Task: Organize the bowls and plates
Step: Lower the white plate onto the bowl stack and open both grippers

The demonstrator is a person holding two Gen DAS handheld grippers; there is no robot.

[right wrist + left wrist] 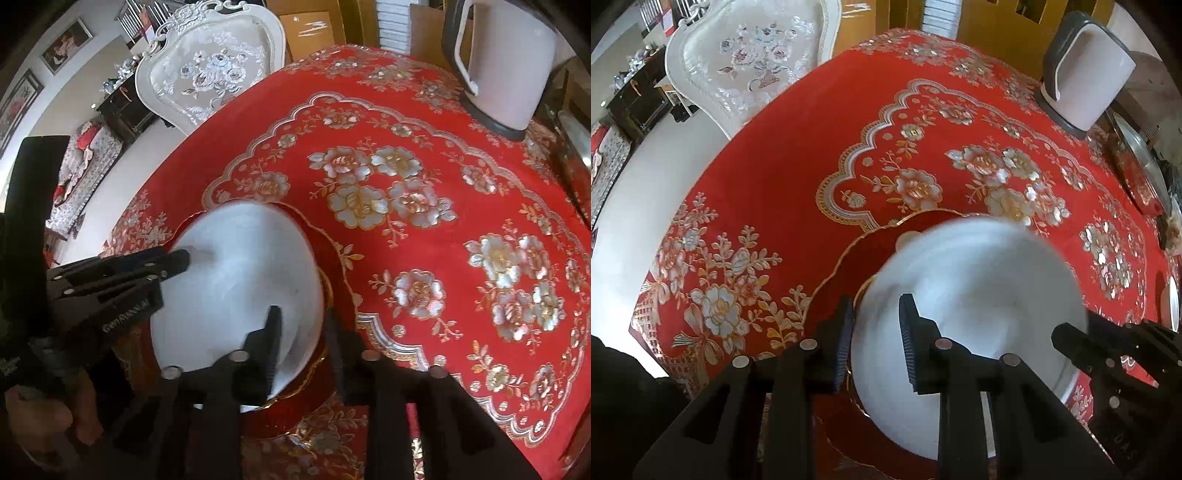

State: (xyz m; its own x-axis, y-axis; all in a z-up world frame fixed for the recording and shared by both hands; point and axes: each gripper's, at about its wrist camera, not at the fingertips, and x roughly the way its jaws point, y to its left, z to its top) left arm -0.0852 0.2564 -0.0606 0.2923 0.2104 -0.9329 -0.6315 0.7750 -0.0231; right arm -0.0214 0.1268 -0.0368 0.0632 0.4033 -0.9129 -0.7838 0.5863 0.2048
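Tablecloth [798,177] bears kettle [1089,77], bowl [979,280].

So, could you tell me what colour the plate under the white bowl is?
The plate is red with a scalloped gold rim, clearest in the right wrist view.

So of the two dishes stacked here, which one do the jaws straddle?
The plain white bowl: each gripper, left and right, has one jaw inside its rim and one outside. The red gold-edged plate lies beneath it, ungripped.
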